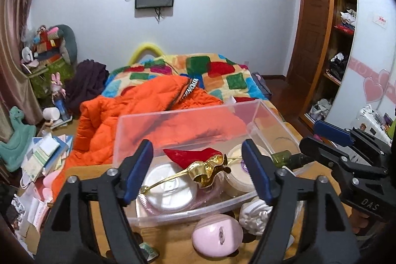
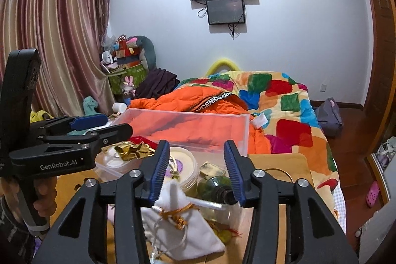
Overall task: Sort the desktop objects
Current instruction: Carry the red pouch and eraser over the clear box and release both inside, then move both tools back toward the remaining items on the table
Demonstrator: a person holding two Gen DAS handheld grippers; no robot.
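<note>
A clear plastic bin [image 1: 173, 120] stands on the wooden desk [image 1: 81, 172]. It holds a gold artificial flower [image 1: 210, 170] with red cloth, a white round lid [image 1: 170, 189] and a cream jar [image 2: 183, 165]. My left gripper [image 1: 198, 175] is open, its tips over the bin's near side. A pink compact [image 1: 215, 236] and a white figurine [image 1: 255, 214] lie on the desk in front of the bin. My right gripper [image 2: 195, 172] is open above a white drawstring pouch [image 2: 183, 227] and a dark green bottle [image 2: 215, 187]. Both grippers are empty.
A bed with an orange jacket [image 2: 198, 100] and a coloured blanket [image 2: 284, 100] lies behind the desk. Books and papers [image 1: 42, 160] are piled at the left. A wooden wardrobe [image 1: 334, 41] stands at the right. Small gold items [image 2: 222, 234] lie beside the pouch.
</note>
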